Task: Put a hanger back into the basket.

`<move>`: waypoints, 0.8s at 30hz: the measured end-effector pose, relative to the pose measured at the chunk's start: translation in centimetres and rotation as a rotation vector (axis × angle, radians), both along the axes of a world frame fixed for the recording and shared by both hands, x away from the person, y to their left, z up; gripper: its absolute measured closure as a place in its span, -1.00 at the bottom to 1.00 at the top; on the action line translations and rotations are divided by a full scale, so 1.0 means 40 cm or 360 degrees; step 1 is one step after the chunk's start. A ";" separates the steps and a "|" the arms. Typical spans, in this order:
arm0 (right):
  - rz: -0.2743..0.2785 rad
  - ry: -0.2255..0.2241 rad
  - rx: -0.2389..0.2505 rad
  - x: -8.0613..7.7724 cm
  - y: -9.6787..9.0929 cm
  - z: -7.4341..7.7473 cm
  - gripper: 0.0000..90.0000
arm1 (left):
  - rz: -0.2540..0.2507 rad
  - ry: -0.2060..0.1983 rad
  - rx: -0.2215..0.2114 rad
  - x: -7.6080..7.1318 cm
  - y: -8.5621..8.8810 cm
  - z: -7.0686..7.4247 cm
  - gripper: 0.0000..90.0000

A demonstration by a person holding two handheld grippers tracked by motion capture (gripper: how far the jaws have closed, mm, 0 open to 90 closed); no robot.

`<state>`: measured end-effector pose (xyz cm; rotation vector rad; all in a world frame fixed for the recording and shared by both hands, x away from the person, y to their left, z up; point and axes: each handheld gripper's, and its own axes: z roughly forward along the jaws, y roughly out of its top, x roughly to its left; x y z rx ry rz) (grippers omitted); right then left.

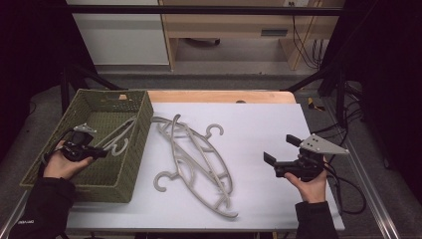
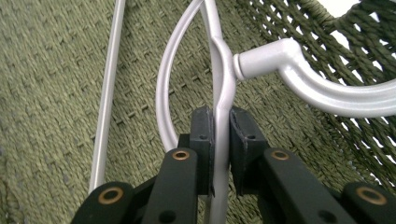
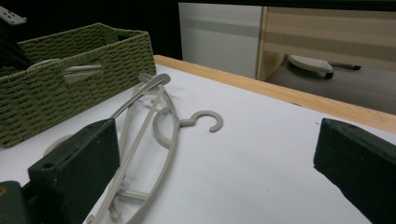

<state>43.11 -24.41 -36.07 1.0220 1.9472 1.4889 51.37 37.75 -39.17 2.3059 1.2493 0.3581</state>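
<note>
Nearest, right tool (image 1: 280, 153) spread, idle over table (image 1: 259, 129); two hangers (image 1: 196, 159) lie mid-table. Farther left, left tool (image 2: 222, 140) pinching grey hanger (image 2: 219, 84) low inside basket (image 1: 134, 144): placing step. Next: release, withdraw

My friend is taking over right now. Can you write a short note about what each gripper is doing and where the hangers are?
Left hand-held gripper: shut on a grey hanger, low inside the green basket.
Right hand-held gripper: open, holding nothing, above the white table.
Done: one hanger is in the basket, not yet let go.
Left: let it go, then move the hangers on the table into the basket. They lie tangled, so I cannot count them exactly.
</note>
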 end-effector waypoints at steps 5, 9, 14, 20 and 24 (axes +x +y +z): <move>0.0007 0.0005 0.0000 0.000 0.006 0.000 -0.99 | 0.0026 -0.0052 -0.0081 -0.012 0.010 0.021 0.67; 0.0011 0.0010 -0.0010 0.000 0.015 0.000 -0.99 | 0.0013 -0.0161 -0.0136 -0.034 0.007 0.054 0.58; 0.0029 0.0003 -0.0015 -0.002 0.025 0.003 -0.99 | 0.0026 -0.0388 -0.0251 -0.081 -0.009 0.095 0.28; 0.0039 0.0007 -0.0025 -0.004 0.032 0.004 -0.99 | 0.0031 -0.0600 -0.0417 -0.134 -0.034 0.123 -0.06; 0.0052 0.0004 -0.0027 -0.004 0.038 0.006 -0.99 | -0.0001 -0.0755 -0.0542 -0.188 -0.071 0.143 -0.32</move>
